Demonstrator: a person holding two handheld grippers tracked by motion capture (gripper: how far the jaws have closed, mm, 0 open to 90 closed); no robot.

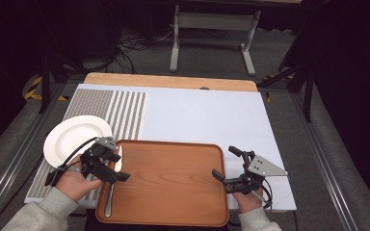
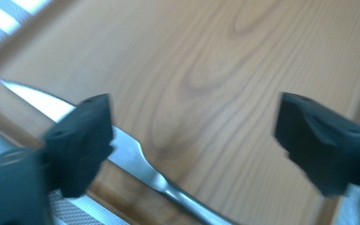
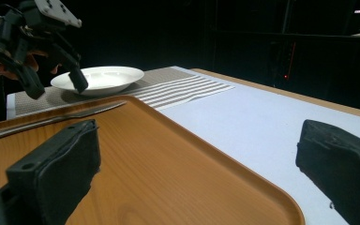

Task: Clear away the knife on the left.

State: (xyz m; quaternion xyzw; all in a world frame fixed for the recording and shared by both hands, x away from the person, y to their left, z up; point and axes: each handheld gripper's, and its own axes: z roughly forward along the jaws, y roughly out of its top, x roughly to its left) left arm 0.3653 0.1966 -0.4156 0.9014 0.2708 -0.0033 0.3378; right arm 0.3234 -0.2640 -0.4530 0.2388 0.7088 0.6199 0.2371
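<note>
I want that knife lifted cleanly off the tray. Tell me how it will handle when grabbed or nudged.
The knife looks like polished metal, so probably stiff and slippery between the pads. It lies flat along the tray's left rim, so a low grip may be awkward. Nudged, it would likely slide or pivot on the smooth wood rather than roll.

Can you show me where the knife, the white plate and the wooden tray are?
knife (image 1: pixel 109 202): high view, on its handle.
white plate (image 1: pixel 72 137): high view, on its middle.
wooden tray (image 1: pixel 173 178): high view, on its bare floor.
</note>
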